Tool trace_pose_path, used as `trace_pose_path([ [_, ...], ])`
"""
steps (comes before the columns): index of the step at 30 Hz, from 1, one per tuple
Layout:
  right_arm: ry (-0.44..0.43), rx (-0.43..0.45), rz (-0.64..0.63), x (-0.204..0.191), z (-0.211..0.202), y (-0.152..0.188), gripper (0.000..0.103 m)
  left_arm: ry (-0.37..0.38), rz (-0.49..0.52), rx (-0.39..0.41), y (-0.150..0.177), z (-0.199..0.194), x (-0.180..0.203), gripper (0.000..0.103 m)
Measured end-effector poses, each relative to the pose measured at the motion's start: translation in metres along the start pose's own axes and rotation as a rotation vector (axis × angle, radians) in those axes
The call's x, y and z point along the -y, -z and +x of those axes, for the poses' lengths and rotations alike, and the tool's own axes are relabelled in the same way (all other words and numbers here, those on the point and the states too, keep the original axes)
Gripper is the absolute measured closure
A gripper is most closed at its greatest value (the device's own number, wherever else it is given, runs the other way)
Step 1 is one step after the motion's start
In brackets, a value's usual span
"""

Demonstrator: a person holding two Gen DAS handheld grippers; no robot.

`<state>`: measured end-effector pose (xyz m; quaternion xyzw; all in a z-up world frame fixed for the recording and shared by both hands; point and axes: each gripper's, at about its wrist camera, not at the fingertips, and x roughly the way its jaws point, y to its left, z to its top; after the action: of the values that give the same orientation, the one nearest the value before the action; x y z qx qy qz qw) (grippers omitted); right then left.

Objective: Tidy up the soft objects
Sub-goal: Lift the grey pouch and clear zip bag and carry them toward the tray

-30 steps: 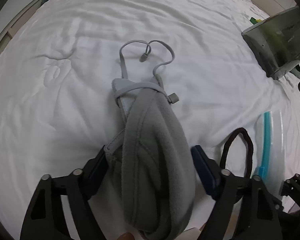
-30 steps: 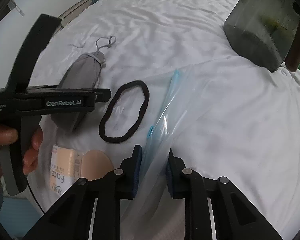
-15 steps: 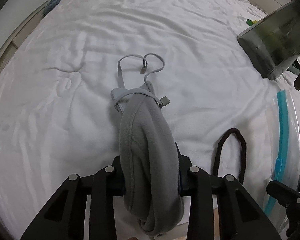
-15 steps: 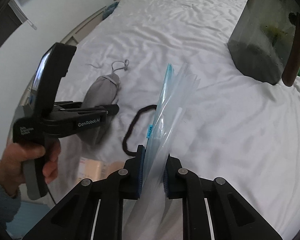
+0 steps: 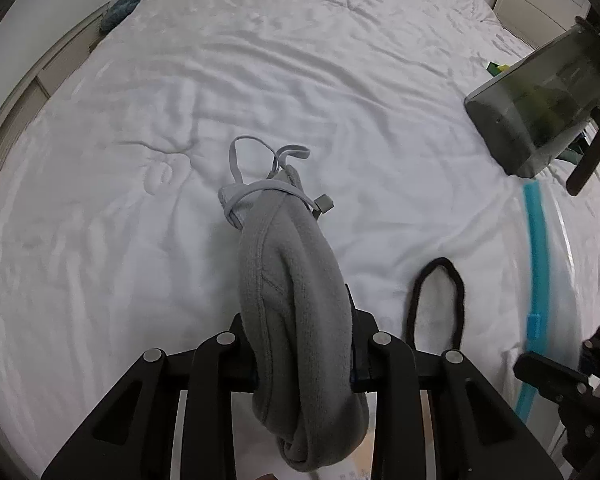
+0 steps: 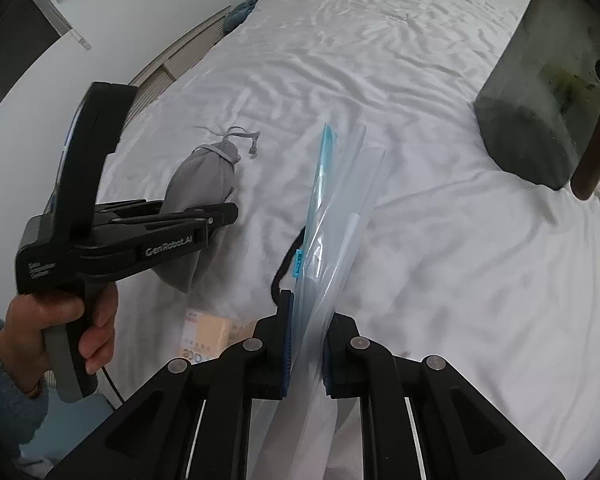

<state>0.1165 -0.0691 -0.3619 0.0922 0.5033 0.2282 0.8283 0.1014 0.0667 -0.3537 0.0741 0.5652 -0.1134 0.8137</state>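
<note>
A grey fleece mask (image 5: 292, 280) with elastic straps hangs from my left gripper (image 5: 304, 360), whose jaws are closing and press on its near end; its far end and straps still rest on the white bed (image 5: 300, 60). The right wrist view shows the same mask (image 6: 204, 172) in the left gripper (image 6: 220, 212), held by a person's hand (image 6: 60, 320). My right gripper (image 6: 305, 344) has its jaws closing on a clear zip bag (image 6: 340, 208) with a blue seal, standing on edge above the bed. A black hair band (image 5: 436, 300) lies between mask and bag.
A dark translucent box (image 5: 540, 100) stands on the bed at the right. A beige packet (image 6: 208, 332) lies near the bed's front edge, under the left gripper. A bedside unit runs along the bed's left side.
The left jaws closed from wide open onto the mask and lifted its near end. The right gripper raised the zip bag from lying flat to standing on edge.
</note>
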Motion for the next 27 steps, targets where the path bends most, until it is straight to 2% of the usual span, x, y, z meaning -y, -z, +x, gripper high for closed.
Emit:
trace_pose_path([
  [14, 0.005, 0.001, -0.037, 0.001, -0.019, -0.011, 0.093, -0.028, 0.019, 0.06, -0.009, -0.053, 0.02, 0.078],
  [17, 0.004, -0.005, -0.041, 0.0, -0.025, -0.013, 0.093, -0.048, 0.03, 0.057, -0.009, -0.061, 0.028, 0.078],
  [27, -0.023, 0.001, -0.07, 0.005, -0.06, -0.023, 0.093, -0.03, 0.039, 0.048, -0.008, -0.089, 0.057, 0.078],
])
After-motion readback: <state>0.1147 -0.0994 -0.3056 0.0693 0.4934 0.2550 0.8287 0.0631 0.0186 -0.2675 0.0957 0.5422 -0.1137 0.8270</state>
